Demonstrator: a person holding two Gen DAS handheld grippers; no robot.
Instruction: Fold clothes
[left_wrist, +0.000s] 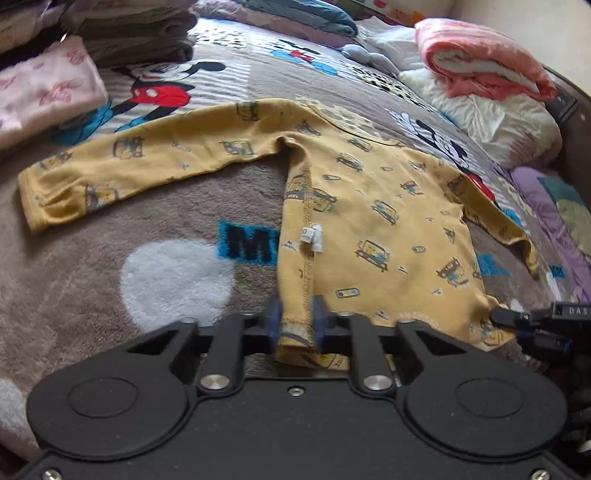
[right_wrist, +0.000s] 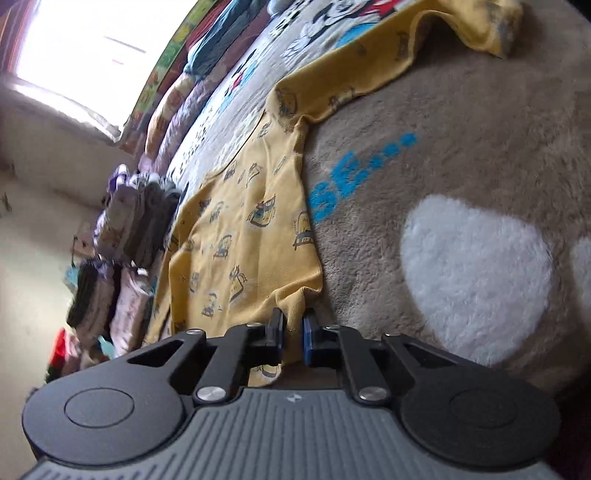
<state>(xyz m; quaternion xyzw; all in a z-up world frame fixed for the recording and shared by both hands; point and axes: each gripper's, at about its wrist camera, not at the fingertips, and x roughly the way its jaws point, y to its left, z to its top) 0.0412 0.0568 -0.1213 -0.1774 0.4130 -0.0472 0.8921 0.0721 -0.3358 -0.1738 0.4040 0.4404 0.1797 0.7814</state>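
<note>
Both my grippers pinch the near edge of the yellow shirt (left_wrist: 369, 206). My left gripper (left_wrist: 297, 321) is closed on the bottom corner by the side seam, and my right gripper (right_wrist: 293, 332) is closed on the other bottom corner. Past them the shirt lies flat on the fuzzy blanket (left_wrist: 177, 280), sleeves spread out. I think I am starting the fold. Next I should lift both corners together and carry them up toward the neck, keeping the cloth even. Folded clothes (left_wrist: 48, 85) sit further back.
</note>
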